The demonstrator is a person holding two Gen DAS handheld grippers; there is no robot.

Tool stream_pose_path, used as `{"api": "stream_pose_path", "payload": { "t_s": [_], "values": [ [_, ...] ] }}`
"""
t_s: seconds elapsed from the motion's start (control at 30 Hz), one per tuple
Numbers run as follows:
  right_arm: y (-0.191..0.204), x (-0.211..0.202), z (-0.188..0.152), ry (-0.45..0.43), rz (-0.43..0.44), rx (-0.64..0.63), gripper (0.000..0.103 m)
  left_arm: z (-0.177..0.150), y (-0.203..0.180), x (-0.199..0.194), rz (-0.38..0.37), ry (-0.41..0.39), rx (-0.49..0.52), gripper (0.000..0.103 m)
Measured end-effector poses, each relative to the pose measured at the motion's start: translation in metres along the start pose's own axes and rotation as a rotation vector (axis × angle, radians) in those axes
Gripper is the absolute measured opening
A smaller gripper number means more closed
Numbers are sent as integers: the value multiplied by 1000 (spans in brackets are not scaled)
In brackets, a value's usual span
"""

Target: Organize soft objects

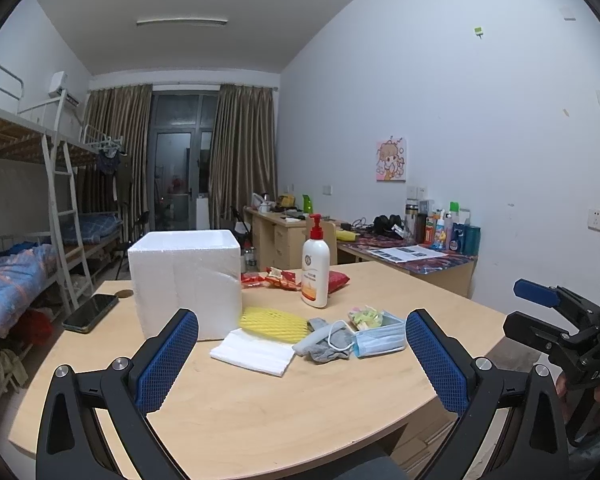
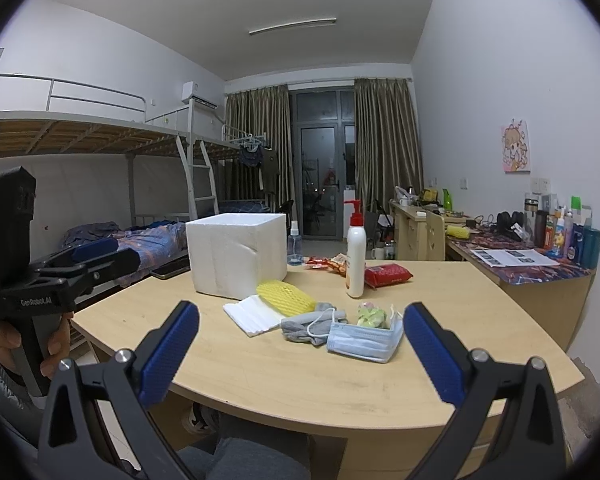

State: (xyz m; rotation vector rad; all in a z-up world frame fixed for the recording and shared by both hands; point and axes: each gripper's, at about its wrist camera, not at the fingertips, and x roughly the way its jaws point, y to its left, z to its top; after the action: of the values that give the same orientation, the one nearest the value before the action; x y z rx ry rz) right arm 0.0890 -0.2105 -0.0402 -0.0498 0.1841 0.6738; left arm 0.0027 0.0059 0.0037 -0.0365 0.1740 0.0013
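Note:
A row of soft things lies mid-table: a white foam sheet (image 1: 253, 353) (image 2: 249, 314), a yellow foam net (image 1: 273, 323) (image 2: 286, 298), a grey sock (image 1: 327, 343) (image 2: 308, 326), a blue face mask (image 1: 380, 340) (image 2: 364, 340) and a small pale green and pink packet (image 1: 366, 316) (image 2: 372, 316). Behind them stands a white foam box (image 1: 186, 280) (image 2: 238, 254). My left gripper (image 1: 302, 356) is open, held short of the items. My right gripper (image 2: 302, 350) is open too, nothing between its fingers. Each gripper shows at the edge of the other's view.
A white pump bottle (image 1: 315, 264) (image 2: 356, 250), red snack packets (image 1: 284, 278) (image 2: 386, 274) and a small spray bottle (image 2: 295, 242) stand behind the row. A black phone (image 1: 91, 312) lies left of the box. Bunk beds at left, cluttered desks (image 1: 420, 256) at right.

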Motion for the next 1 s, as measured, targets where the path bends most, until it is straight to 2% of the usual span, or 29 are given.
{"api": "stream_pose_path", "payload": {
  "t_s": [1.0],
  "values": [
    [1, 4, -3, 7, 0, 5, 103, 1, 0, -2, 22, -3, 16, 103]
  ]
}}
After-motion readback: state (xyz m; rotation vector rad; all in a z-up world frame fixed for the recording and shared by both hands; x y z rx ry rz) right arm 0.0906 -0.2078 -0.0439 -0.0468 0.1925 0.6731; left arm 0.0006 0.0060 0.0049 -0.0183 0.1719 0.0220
